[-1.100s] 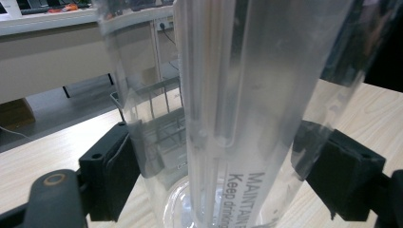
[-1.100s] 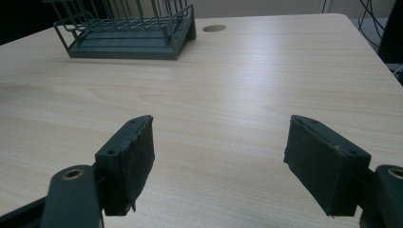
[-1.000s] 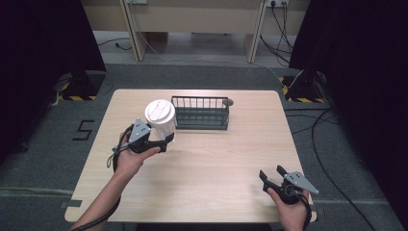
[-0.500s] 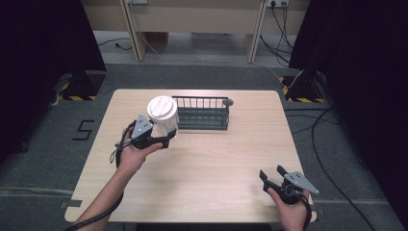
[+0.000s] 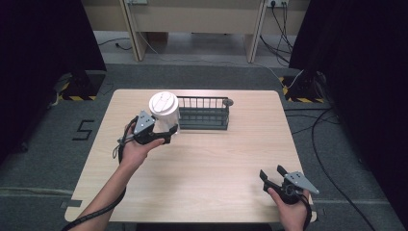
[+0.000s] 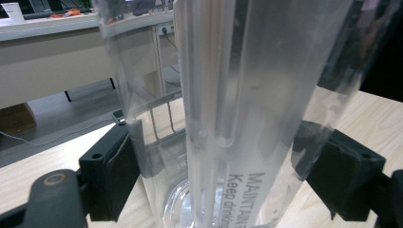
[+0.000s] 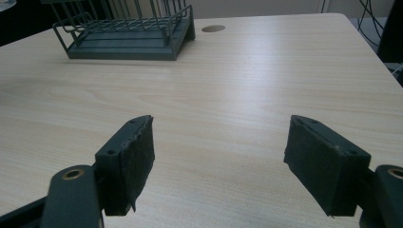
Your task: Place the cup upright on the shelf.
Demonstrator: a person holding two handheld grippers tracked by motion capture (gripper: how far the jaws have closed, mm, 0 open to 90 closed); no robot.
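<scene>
Holding a clear plastic tumbler with a white lid (image 5: 164, 111), the left hand-held gripper (image 5: 163, 134) has its two black pads pressed against the tumbler's lower walls, one on each side, as the left gripper view shows through the transparent body with its printed lettering (image 6: 247, 142). From the high view the tumbler stands upright at the left end of the dark wire rack (image 5: 204, 113), touching or just beside that end; whether its base rests on the pale wooden counter (image 5: 207, 168) or hangs slightly above it cannot be told. The step in hand looks like carrying the tumbler toward the rack, or setting it down next to it. If the rack is the goal, the next move calls for lifting the tumbler high enough to clear the rack's upright bars, keeping it vertical so the lid stays level, then lowering it inside before the pads part. Far to the right, near the counter's front edge, the right hand-held gripper (image 5: 278, 179) holds nothing, its jaws spread wide over bare wood, well apart from the rack (image 7: 128, 33).
</scene>
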